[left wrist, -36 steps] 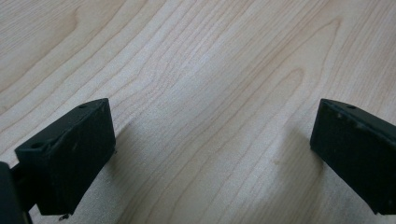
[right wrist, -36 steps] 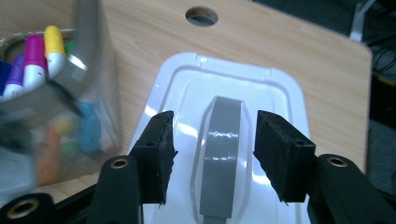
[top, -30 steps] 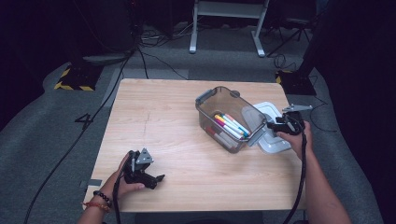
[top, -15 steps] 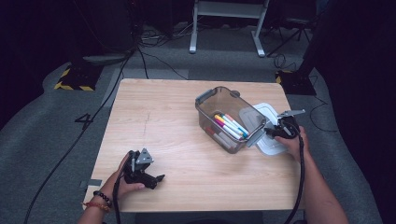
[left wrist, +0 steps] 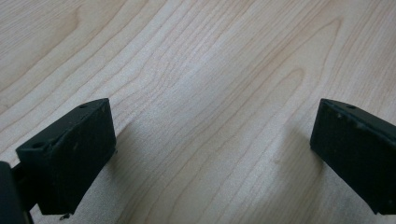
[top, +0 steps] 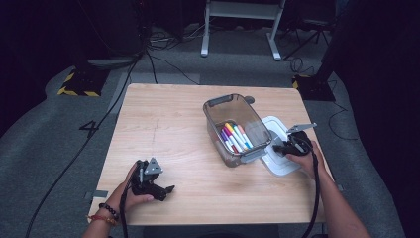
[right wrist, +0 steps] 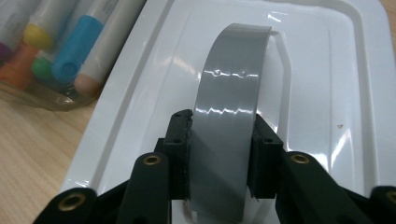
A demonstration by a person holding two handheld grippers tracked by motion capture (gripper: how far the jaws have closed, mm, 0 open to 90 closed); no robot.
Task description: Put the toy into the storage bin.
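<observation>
Lid [right wrist: 327,93] lies at 4 o'clock of the marker bin [top: 237,126] on the surface [top: 163,129]. Right hand-held gripper [right wrist: 222,154], jaws just closed, clamps its grey handle [right wrist: 233,93]; left hand-held gripper [left wrist: 210,154] released. You should lift level, then centre over the bin.

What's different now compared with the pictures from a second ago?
The right gripper has come down onto the white lid beside the clear bin, and its jaws have just been closing; they now pinch the lid's grey tape handle. The left gripper, jaws open, has kept still on the wooden table. The bin and its markers have not moved.
</observation>
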